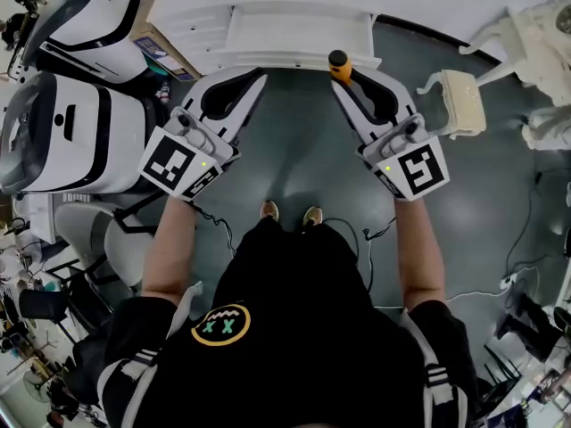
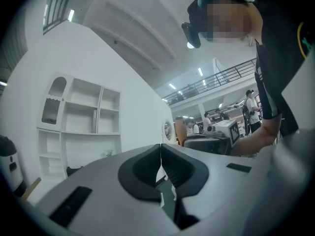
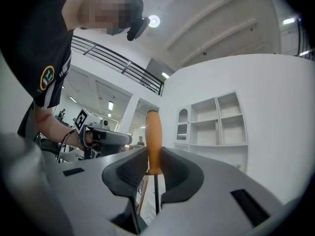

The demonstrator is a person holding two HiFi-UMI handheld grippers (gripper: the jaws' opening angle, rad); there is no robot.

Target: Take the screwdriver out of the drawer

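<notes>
Holding the screwdriver (image 3: 153, 141) upright, the right gripper (image 1: 343, 86) is clamped on it where the orange handle meets the thin dark shaft. The handle sticks up above the jaws and the shaft hangs down between them. In the head view the tool is in the air just in front of the white drawer (image 1: 294, 59), over the grey floor (image 1: 294, 159) and touching neither. It reads as clear of the drawer, so the main step, getting it out, looks done. The left gripper (image 2: 161, 161) has its jaws pressed together with nothing between them. It is held out level beside the right one, well apart from the screwdriver and doing no work. The drawer looks pulled out at the top of the head view, though I cannot tell what else is in it from this angle. What is left, by my read, is little: carry the tool off or set it down somewhere, and maybe push the drawer in, though the task line asks for neither. The grip looks centred and the tool is not tilted, so slipping seems unlikely.
</notes>
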